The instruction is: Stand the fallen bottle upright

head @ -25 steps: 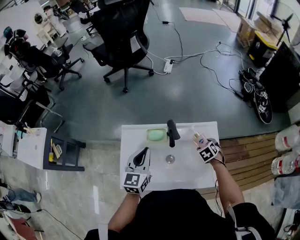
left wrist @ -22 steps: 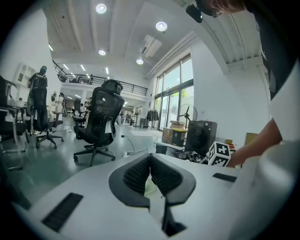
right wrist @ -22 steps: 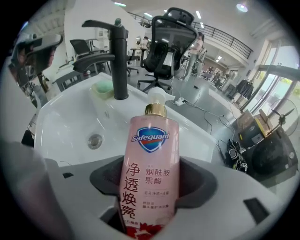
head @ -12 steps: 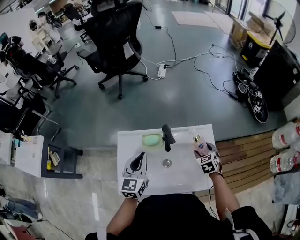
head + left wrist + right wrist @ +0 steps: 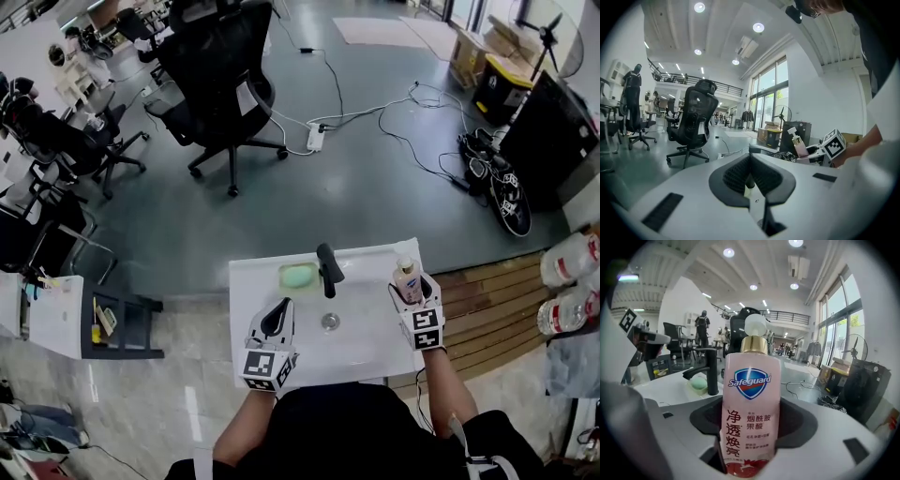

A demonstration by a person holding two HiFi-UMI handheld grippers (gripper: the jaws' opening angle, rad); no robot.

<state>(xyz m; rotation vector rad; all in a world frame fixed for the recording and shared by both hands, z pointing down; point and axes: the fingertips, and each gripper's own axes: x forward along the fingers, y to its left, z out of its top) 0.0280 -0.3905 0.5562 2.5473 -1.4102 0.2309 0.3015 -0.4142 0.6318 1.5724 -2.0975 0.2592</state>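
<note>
Head view: bottle (image 5: 406,275) upright in right gripper (image 5: 410,292), at sink (image 5: 246,309) right edge; faucet (image 5: 325,269), soap (image 5: 298,276) to its left.
Left gripper view: left gripper (image 5: 751,180) jaws together, empty; chair (image 5: 696,122) beyond.
Right gripper view: jaws clamped on bottle; faucet, soap behind-left.

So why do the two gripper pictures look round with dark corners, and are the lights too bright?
Left gripper view: fisheye lens, black corners, bent ceiling lines, ceiling lamps glaring white. Right gripper view: same round frame; the soap bottle sits close, its label sharp. Head view: even light, straight lines bow near the edges.
</note>
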